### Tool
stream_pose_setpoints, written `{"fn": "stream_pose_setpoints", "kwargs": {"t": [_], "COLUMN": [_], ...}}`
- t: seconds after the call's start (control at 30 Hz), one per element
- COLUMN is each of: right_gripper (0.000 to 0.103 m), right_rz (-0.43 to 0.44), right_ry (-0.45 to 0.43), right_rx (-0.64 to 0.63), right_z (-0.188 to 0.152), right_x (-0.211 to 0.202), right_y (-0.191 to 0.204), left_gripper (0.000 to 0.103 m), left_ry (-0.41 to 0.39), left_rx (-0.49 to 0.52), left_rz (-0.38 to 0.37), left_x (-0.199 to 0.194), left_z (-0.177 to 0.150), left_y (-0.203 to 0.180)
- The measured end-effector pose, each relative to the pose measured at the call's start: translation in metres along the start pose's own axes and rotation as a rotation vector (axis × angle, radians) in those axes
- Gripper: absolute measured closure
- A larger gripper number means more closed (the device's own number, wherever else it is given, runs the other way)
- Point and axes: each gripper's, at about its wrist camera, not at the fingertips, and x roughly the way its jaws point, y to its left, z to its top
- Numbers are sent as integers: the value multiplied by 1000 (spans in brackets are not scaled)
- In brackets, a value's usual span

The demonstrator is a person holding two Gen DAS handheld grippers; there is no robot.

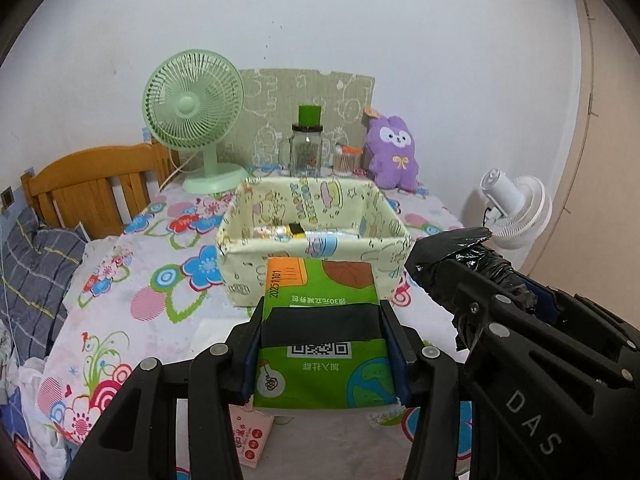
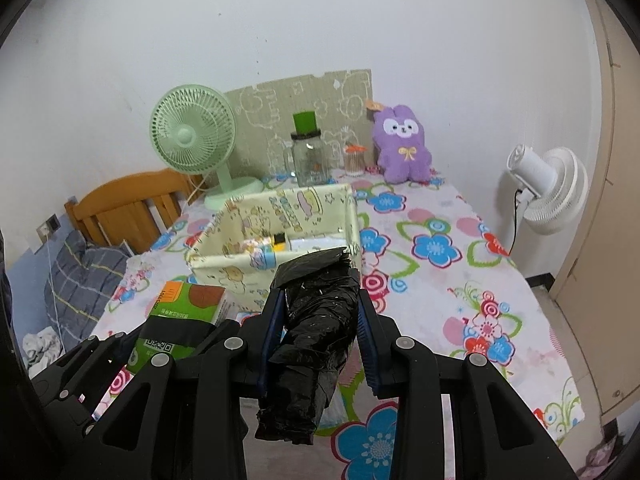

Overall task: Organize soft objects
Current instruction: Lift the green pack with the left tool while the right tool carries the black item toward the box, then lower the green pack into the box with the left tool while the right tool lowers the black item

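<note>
Left gripper (image 1: 324,344) jaws pinch green tissue pack (image 1: 320,320), right gripper (image 2: 318,344) jaws pinch black bag roll (image 2: 316,328); fabric bin (image 1: 312,248) at 12 o'clock, prob. drop spot.

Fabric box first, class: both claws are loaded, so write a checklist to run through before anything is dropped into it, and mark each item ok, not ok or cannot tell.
1. Left claw grips the green tissue pack squarely on both sides: ok.
2. Right claw is clamped on the black plastic bundle: ok.
3. Fabric box stands upright with its top open: ok.
4. Room left inside the box: cannot tell; small packets already lie on the floor of it.
5. Both loads are over the box opening: not ok; they are short of the near wall.
6. Green fan and glass jar stand behind the box, out of the way: ok.
</note>
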Motion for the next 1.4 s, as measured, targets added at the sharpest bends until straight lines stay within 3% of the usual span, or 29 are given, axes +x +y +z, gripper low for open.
{"fn": "stream_pose_setpoints", "kwargs": {"t": [0.6, 1.4], "right_gripper": [65, 65], "right_rz": [5, 10], "right_ry": [-89, -94], "right_rx": [-27, -8], "right_z": [31, 67], "right_x": [-29, 1], "right_y": [10, 10], "left_gripper": [51, 51], "left_ry": [-70, -84], "left_rx": [11, 26], "left_rz": [5, 24], "left_x": [-25, -1], "left_z": [30, 67], "left_y": [-3, 0]}}
